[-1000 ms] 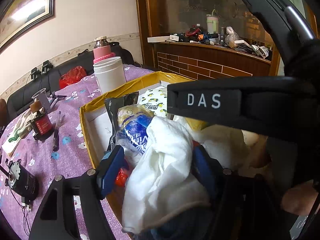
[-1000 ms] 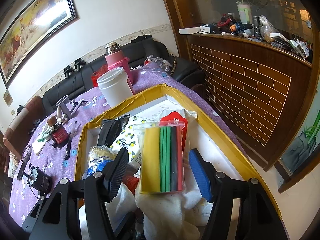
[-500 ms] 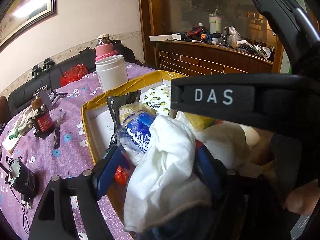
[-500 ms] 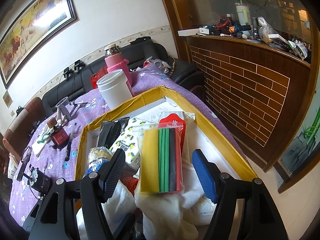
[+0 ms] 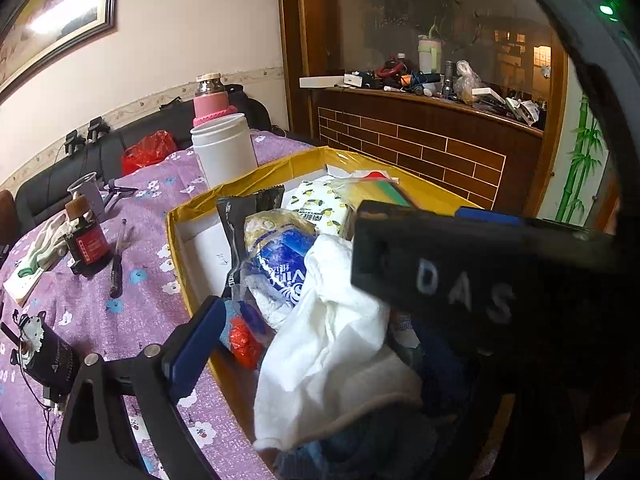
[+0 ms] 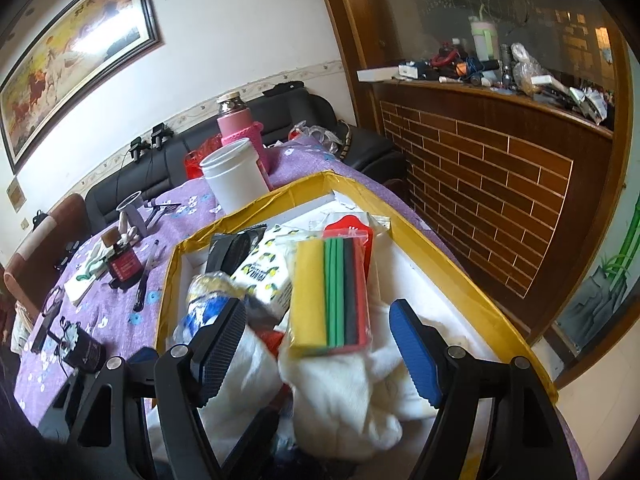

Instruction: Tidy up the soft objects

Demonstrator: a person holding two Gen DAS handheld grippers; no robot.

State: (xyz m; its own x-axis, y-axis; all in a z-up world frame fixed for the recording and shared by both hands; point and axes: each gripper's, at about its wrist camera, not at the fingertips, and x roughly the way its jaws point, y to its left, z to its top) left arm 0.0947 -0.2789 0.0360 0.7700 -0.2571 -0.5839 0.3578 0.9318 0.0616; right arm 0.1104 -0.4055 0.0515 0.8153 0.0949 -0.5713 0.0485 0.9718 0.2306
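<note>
both grippers hang over the near end of the yellow box (image 6: 448, 256) on the purple table (image 5: 132, 304); the left gripper (image 5: 320, 340) has just been opening, jaws wide around the white cloth (image 5: 332, 344); the right gripper (image 6: 320, 344) has been opening too, wide around the bag of coloured strips (image 6: 332, 296) lying on the cloth.

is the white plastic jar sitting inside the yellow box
No, the white plastic jar stands on the purple flowered tablecloth just beyond the far rim of the yellow box.
</note>
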